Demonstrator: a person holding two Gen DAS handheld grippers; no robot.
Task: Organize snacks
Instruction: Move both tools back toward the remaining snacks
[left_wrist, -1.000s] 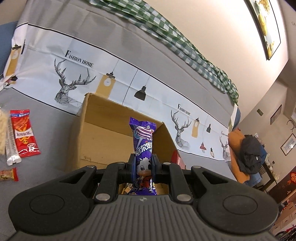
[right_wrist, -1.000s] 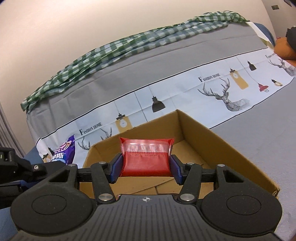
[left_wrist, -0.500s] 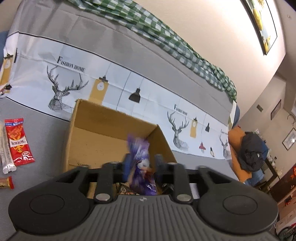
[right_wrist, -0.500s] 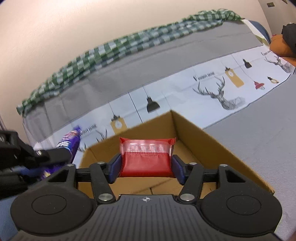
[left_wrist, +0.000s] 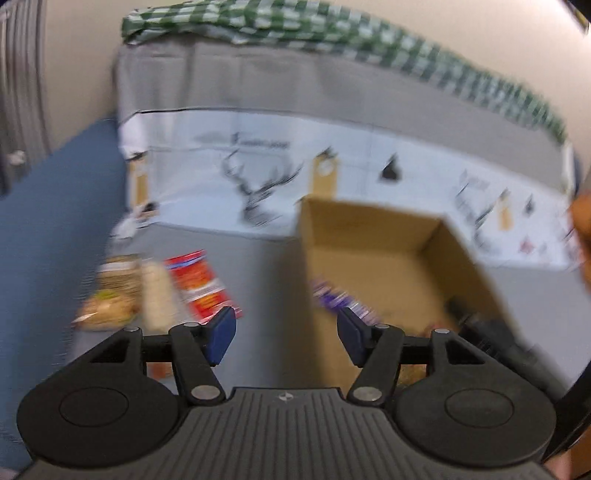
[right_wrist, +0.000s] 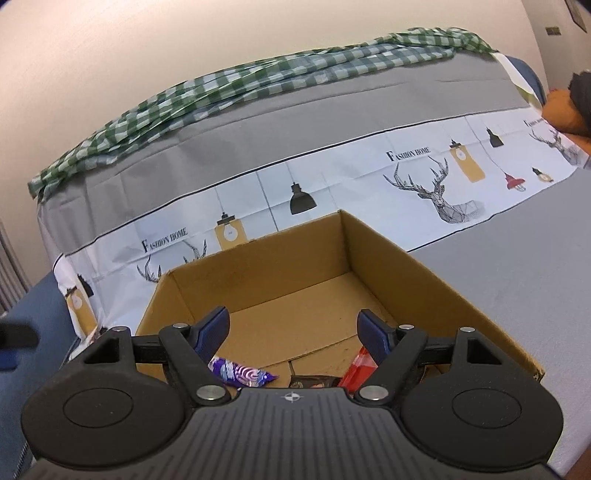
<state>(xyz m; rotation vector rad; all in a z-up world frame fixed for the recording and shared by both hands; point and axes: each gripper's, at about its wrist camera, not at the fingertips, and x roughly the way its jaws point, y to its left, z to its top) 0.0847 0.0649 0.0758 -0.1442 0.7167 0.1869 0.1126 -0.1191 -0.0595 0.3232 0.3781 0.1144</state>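
Both snacks dropped into box (right_wrist: 424, 273), red packet (right_wrist: 356, 371) half-hidden, both tools just spread, empty

We are noting that the left gripper (left_wrist: 286, 334) is no longer clamping the purple snack packet (right_wrist: 242, 374); its jaws have just been opening and nothing is sitting between them now. That packet is now lying inside the cardboard box (right_wrist: 417, 273). The right gripper (right_wrist: 293, 330) has likewise been opening its jaws, and the red packet (right_wrist: 360, 371) is no longer pinched between them but is resting low in the box. The left wrist view is now swinging leftward, blurred, toward the snacks (left_wrist: 201, 282) lying outside.
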